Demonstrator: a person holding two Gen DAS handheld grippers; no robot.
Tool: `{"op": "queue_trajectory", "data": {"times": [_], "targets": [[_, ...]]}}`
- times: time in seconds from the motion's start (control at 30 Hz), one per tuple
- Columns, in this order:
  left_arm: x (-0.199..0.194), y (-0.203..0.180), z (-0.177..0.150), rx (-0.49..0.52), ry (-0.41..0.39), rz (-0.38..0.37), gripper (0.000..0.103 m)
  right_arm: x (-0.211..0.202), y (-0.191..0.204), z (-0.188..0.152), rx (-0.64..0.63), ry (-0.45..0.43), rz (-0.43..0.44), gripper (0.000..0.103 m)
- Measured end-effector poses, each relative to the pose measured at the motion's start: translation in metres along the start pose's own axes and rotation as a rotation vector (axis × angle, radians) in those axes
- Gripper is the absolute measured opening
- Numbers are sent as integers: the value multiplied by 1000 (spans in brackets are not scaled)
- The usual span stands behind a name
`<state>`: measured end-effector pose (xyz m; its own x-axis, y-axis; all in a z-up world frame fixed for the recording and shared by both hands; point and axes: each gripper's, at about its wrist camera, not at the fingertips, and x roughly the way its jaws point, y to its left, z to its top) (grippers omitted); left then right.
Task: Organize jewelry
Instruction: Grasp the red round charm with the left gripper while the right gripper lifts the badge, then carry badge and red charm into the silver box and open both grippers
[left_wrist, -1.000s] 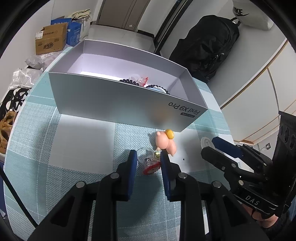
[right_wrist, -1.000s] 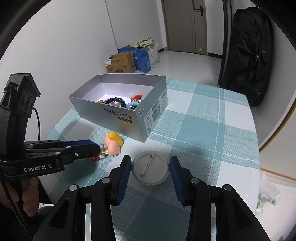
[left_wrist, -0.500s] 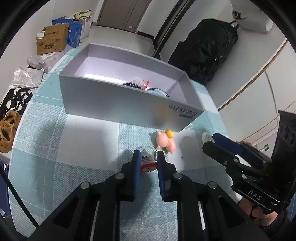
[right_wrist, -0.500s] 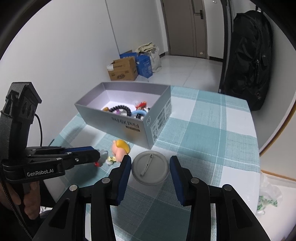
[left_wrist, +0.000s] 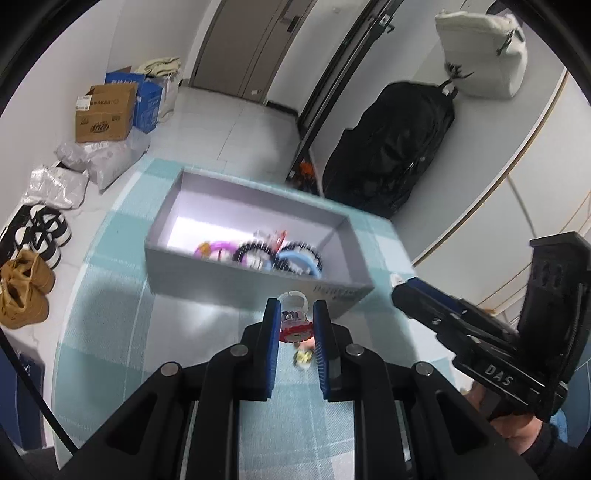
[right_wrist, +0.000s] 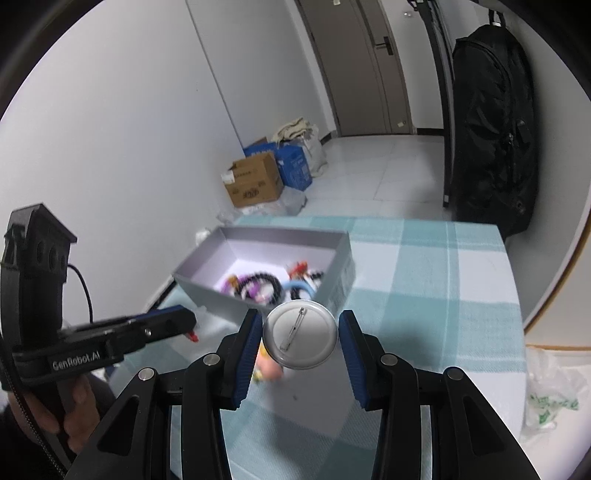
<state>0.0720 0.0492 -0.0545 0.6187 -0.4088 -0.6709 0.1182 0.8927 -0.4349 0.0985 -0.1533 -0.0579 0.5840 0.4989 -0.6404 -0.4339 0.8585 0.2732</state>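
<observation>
My left gripper (left_wrist: 294, 323) is shut on a small clear ring with a red charm (left_wrist: 293, 325) and holds it above the table, in front of the grey box (left_wrist: 251, 280). My right gripper (right_wrist: 301, 341) is shut on a round silver pin badge (right_wrist: 301, 339), back side up, lifted above the table. The box (right_wrist: 207, 286) holds bead bracelets and a blue ring (left_wrist: 299, 260). A pink figure with yellow top (right_wrist: 269, 369) lies on the checked tablecloth under the badge. The left gripper also shows in the right wrist view (right_wrist: 184, 323).
The table has a teal and white checked cloth (right_wrist: 424, 280). A black backpack (left_wrist: 391, 158) hangs beyond the table. Cardboard boxes (left_wrist: 105, 112), bags and shoes (left_wrist: 22, 288) lie on the floor to the left. A plastic bag (right_wrist: 546, 391) lies at the right.
Both grippers rose from the table. The left closed on the red-charm ring and lifted it. The right lifted the badge. The pink figure stayed on the cloth.
</observation>
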Motion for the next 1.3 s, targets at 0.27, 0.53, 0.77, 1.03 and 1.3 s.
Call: {"op": "queue_trajectory", "data": {"times": [0.27, 0.53, 0.77, 1.03, 1.3], "targets": [[-3, 1, 18, 12, -42, -11, 13, 10, 9, 21, 7, -43, 65, 42], [9, 7, 34, 10, -33, 3, 13, 28, 21, 41, -4, -44, 112, 42], [19, 13, 43, 8, -17, 39, 13, 39, 14, 52, 14, -31, 132, 42], [34, 25, 49, -21, 25, 52, 13, 50, -1, 58, 31, -11, 130, 42], [41, 27, 53, -53, 29, 35, 13, 60, -5, 58, 61, 16, 149, 42]]}}
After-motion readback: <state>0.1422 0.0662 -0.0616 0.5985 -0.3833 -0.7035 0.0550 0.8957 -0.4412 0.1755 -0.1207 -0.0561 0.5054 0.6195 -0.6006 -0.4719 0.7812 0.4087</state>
